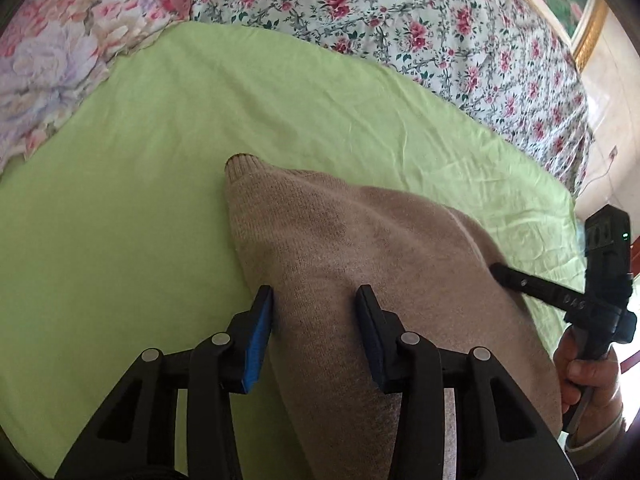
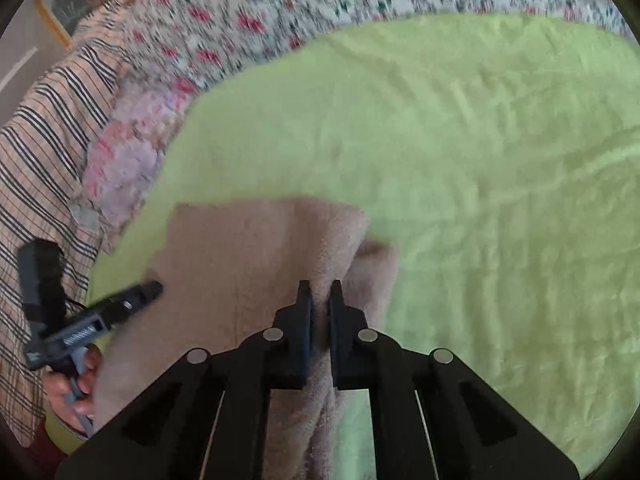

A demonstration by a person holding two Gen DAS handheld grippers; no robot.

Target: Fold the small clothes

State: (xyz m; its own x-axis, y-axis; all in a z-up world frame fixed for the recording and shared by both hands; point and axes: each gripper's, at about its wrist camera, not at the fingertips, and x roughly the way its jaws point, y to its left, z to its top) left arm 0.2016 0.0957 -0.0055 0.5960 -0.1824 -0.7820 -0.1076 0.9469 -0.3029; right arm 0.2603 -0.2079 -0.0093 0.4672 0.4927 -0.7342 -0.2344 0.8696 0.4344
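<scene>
A tan knit sweater (image 1: 340, 220) lies bunched on a light green sheet (image 1: 120, 200), with a cuff pointing toward the far side. My left gripper (image 1: 314, 292) has a thick fold of it filling the gap between its blue-padded fingers, both pads against the knit. In the right wrist view the same sweater (image 2: 240, 248) shows a flat part at the left and a gathered ridge in the middle. My right gripper (image 2: 320, 286) is shut on that ridge, a thin pinch of fabric between its jaws. Each gripper also shows in the other's view: right gripper (image 1: 496, 270), left gripper (image 2: 156, 286).
A floral quilt (image 1: 400, 20) is heaped along the far side of the green sheet (image 2: 480, 160), with a paler flowered cloth (image 1: 48, 60) at the left. A striped cloth (image 2: 48, 140) lies beyond the sheet's left edge. A gold picture frame (image 1: 588, 32) hangs on the wall. A hand (image 1: 588, 376) holds the right gripper's handle.
</scene>
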